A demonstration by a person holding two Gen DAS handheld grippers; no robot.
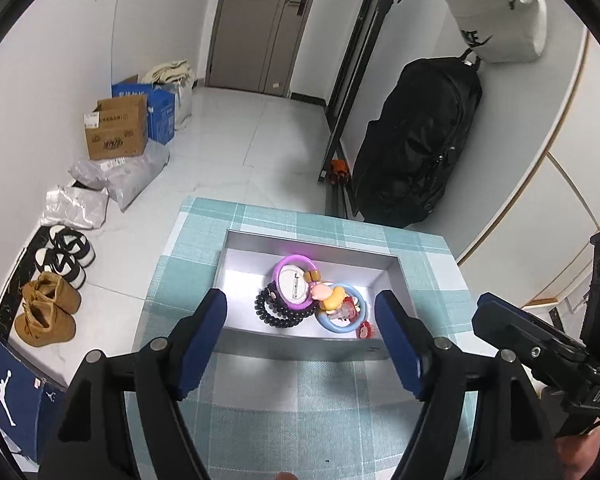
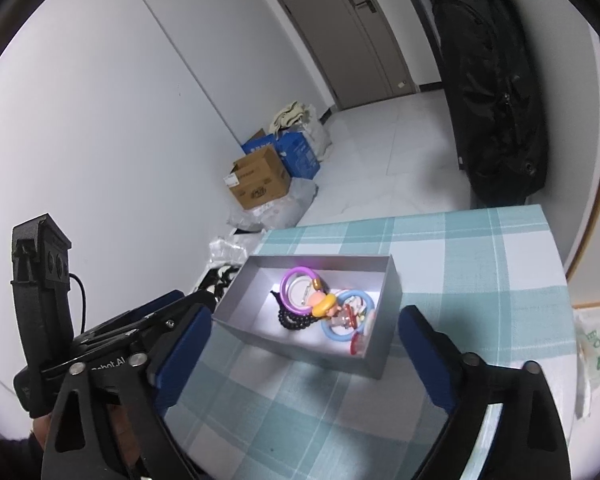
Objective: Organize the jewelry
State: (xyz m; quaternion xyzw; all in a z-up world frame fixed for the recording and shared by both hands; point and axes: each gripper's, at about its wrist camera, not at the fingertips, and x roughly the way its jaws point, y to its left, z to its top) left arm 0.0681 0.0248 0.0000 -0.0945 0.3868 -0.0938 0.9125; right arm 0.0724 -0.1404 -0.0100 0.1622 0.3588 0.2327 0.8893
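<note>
A grey open box [image 1: 300,346] [image 2: 304,354] sits on the teal checked tablecloth [image 1: 300,408] [image 2: 480,280]. Inside it lie a purple ring [image 1: 294,282] [image 2: 296,290], a black bead bracelet [image 1: 278,314] [image 2: 294,320], a light blue ring [image 1: 340,314] [image 2: 350,316] and small pink, yellow and red trinkets. My left gripper [image 1: 304,312] hovers open just in front of the box, nothing between its blue pads. My right gripper [image 2: 306,330] is open wide, its fingers either side of the box's near wall without touching it. The right gripper's body [image 1: 540,344] shows at the right in the left wrist view.
Beyond the table's far edge lies a white tiled floor with cardboard boxes [image 1: 118,130] [image 2: 260,180], grey parcels [image 1: 120,176], shoes [image 1: 50,308] and a blue shoebox [image 1: 12,392]. A black bag [image 1: 416,144] [image 2: 496,92] hangs by the wall. A plastic bag [image 2: 598,356] lies right of the table.
</note>
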